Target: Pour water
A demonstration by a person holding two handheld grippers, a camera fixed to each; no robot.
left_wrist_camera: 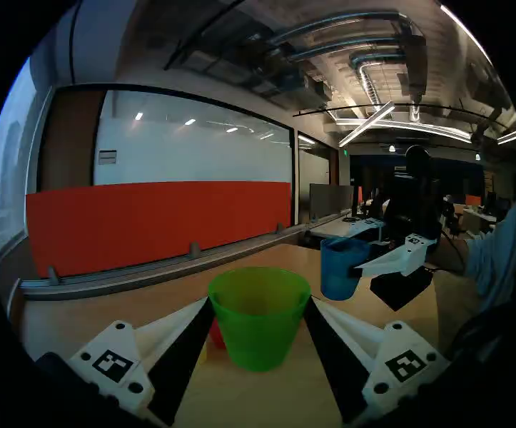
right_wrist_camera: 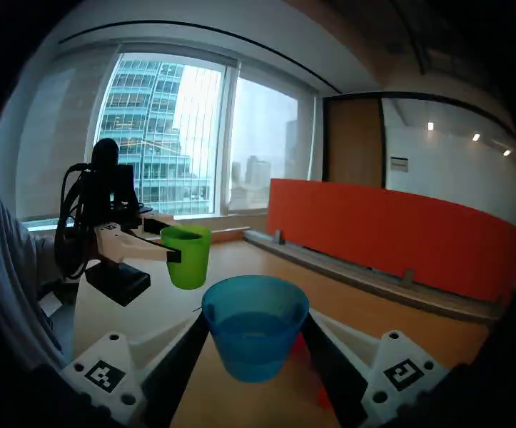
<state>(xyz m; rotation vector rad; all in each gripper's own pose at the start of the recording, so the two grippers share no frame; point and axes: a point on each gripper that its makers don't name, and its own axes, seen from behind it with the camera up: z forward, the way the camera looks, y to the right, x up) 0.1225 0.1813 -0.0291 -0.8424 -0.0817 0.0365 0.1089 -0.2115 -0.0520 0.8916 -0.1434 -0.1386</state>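
The wooden table (left_wrist_camera: 329, 389) is the largest thing here, a smooth, pale-brown top with bare room across it. Along its far edge runs a grey rail (left_wrist_camera: 150, 269), and above that a flat orange panel (left_wrist_camera: 158, 221). In the right gripper view a tall window (right_wrist_camera: 165, 135) fills the wall from 10 to 12 o'clock.

The left gripper (left_wrist_camera: 258, 314) has its white-and-black fingers spread about as wide as a cup, and they pinch a green cup (left_wrist_camera: 259, 335) from both sides. The cup is translucent plastic, round and tapering towards its base. It stands upright with its open rim on top.

The right gripper (right_wrist_camera: 254, 328) is spread much the same and squeezes a blue cup (right_wrist_camera: 255, 346) of the same tapered shape, also upright. Through its wall, water (right_wrist_camera: 254, 335) shows, reaching roughly halfway up.

From the left gripper view, the blue cup hangs at 2 o'clock of the green one, apart from it and clear of the table. From the right gripper view, the green cup sits at 10 o'clock of the blue one, with open air between the rims.

A pale sleeve (left_wrist_camera: 500, 250) shows at 3 o'clock in the left gripper view. Something small and red (left_wrist_camera: 216, 332) lies on the table behind the green cup, mostly hidden.
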